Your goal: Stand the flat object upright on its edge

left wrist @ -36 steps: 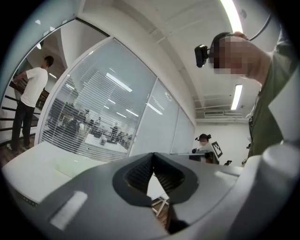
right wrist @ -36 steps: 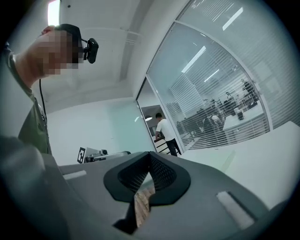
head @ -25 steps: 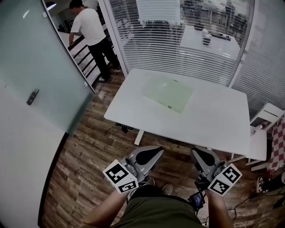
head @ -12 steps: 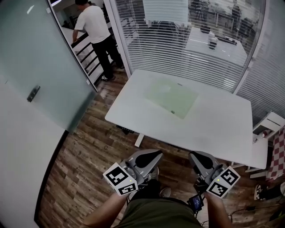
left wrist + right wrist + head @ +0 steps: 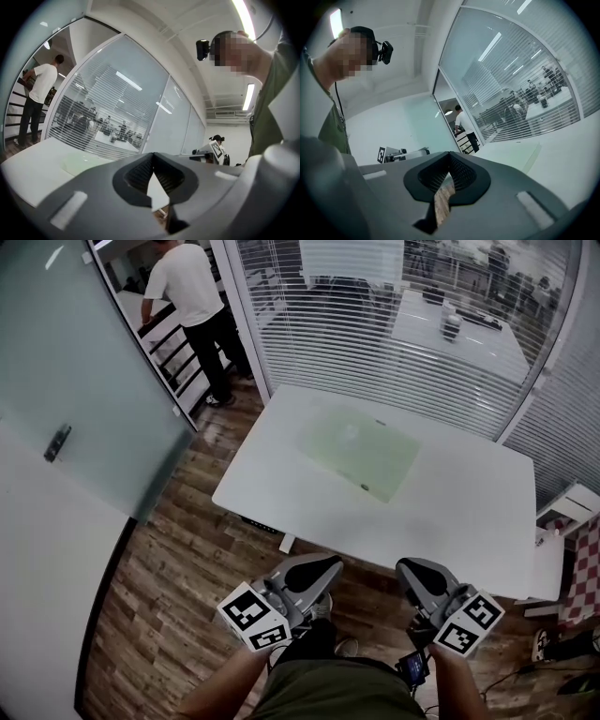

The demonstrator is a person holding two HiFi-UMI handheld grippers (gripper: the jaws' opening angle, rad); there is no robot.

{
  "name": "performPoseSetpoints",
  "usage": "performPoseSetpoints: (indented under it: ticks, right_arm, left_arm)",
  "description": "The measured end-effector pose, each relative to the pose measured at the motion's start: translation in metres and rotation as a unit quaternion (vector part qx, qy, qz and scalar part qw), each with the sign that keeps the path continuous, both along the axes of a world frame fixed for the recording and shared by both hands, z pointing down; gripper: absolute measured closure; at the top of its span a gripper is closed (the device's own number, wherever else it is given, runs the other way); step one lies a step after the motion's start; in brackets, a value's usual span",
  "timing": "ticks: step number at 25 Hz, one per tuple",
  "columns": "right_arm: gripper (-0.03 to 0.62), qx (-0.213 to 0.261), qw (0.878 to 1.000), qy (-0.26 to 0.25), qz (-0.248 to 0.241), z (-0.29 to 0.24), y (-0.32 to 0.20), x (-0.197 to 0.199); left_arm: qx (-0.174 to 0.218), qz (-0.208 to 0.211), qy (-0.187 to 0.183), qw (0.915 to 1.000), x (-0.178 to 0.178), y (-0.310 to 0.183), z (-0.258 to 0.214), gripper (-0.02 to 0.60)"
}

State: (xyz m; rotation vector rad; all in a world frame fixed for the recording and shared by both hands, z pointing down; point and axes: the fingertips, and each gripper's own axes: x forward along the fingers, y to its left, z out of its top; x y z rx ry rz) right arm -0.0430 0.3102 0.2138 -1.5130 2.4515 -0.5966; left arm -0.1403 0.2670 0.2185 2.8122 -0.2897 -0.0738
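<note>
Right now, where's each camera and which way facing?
Head view: on head, steeply down at table and green sheet; left gripper, right gripper, forearms show.
Left gripper view: on that gripper, along shut jaws toward table; torso right.
Right gripper view: on that gripper, along shut jaws toward table; torso left.
All share table and green sheet.

Before you: white table point(image 5: 459, 493); pale green board point(image 5: 361, 451); brown wood-plank floor point(image 5: 178, 587); your grey left gripper point(image 5: 333, 565) and right gripper point(image 5: 406, 570), with black-and-white marker cubes point(image 5: 253, 617).
</note>
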Motion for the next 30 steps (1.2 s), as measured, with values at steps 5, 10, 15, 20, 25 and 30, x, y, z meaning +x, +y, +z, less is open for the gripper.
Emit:
performPoseSetpoints:
  ticks: [5, 10, 15, 20, 25, 30]
  right_arm:
    - [0.583, -0.014, 1.0, -0.003, 0.011, 0.013, -0.034, 0.004]
    - [0.583, -0.029, 0.999, -0.004, 0.026, 0.023, -0.073, 0.009]
    - [0.583, -0.038, 0.998, -0.002, 0.043, 0.029, -0.117, 0.016]
    - [0.583, -0.044, 0.997, 0.003, 0.06, 0.038, -0.149, 0.026]
    - [0.583, -0.047, 0.996, 0.011, 0.077, 0.028, -0.171, 0.028]
    - [0.583, -0.054, 0.995, 0.012, 0.084, 0.031, -0.186, 0.026]
  left_arm:
    - [-0.012, 0.012, -0.002, 0.9999, 0.005, -0.036, 0.012, 0.581]
    - [-0.026, 0.026, -0.007, 0.9993, 0.012, -0.08, 0.025, 0.581]
    - [-0.037, 0.041, -0.009, 0.9984, 0.019, -0.126, 0.034, 0.581]
    - [-0.044, 0.058, -0.01, 0.9973, 0.031, -0.161, 0.048, 0.581]
    - [-0.047, 0.073, -0.004, 0.9962, 0.036, -0.186, 0.041, 0.581]
    - [-0.056, 0.078, -0.007, 0.9954, 0.034, -0.204, 0.045, 0.581]
